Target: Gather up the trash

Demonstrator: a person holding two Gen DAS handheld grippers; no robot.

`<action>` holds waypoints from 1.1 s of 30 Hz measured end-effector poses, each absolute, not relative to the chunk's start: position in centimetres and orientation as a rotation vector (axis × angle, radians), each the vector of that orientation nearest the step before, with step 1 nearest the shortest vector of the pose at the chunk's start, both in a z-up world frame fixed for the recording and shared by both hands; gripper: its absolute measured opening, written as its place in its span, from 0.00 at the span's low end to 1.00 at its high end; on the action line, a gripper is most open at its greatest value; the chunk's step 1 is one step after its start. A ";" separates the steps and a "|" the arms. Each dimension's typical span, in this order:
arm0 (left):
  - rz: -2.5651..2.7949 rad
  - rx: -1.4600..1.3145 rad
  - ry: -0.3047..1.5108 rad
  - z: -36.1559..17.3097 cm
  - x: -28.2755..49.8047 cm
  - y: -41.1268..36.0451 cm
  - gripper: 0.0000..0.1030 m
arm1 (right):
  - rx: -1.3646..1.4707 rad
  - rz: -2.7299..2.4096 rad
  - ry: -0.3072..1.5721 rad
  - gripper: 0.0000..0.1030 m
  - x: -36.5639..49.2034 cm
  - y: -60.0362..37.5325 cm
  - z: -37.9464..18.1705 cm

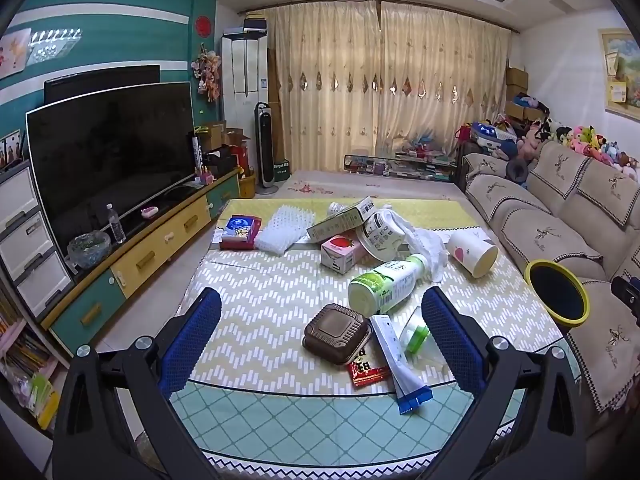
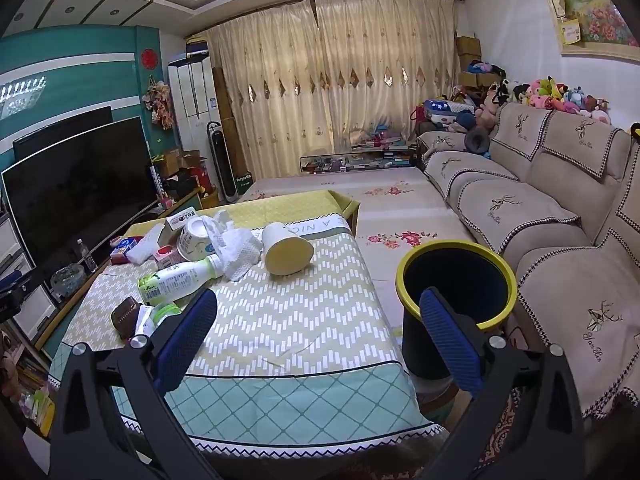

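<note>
Looking through my left camera first, I see that nothing has been picked up yet. All the trash sits on the table [image 1: 280, 292]: a brown box [image 1: 338, 332] close to me, a red wrapper [image 1: 368, 372] poking out under it, a long white and blue packet [image 1: 396, 364], a green and white bottle [image 1: 386, 286] lying on its side, a pink carton [image 1: 340, 254], a paper bowl [image 1: 382, 236], crumpled white paper [image 1: 424, 240] and a tipped paper cup [image 1: 472, 254] farther back. My left gripper [image 1: 320, 340] hangs over the near edge of the table, tipped down a little, with its blue fingers [image 1: 188, 340] spread wide and nothing between them. The brown box is the closest thing to it, just ahead. Off to the side I see the yellow rim of the bin [image 1: 558, 292], by the sofa [image 1: 560, 208]. Now my right camera. The bin [image 2: 456, 280] stands on the floor between the table [image 2: 280, 320] and the sofa [image 2: 540, 220], and I can see no trash in the part of its dark inside that shows. My right gripper [image 2: 320, 332] is also tipped down a bit, near the table's corner, fingers [image 2: 448, 340] wide apart and holding nothing. One finger sits in front of the bin's rim in this view. So I think the job is just starting, and every piece is left to go in.
</note>
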State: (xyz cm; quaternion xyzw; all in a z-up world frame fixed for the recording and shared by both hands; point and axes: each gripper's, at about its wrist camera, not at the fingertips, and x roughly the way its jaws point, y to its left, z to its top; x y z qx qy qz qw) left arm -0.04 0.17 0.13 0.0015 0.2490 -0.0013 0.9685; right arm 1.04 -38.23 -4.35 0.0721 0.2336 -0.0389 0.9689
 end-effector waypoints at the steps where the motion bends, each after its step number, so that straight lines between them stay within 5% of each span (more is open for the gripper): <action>1: -0.003 0.002 0.505 0.1 0.0 0.2 0.96 | 0.145 -0.075 0.474 0.94 0.9 -38.1 -4.1; 33: -0.005 0.009 0.538 -1.0 0.7 0.0 0.96 | 0.150 -0.062 0.492 0.94 1.2 -38.0 -4.8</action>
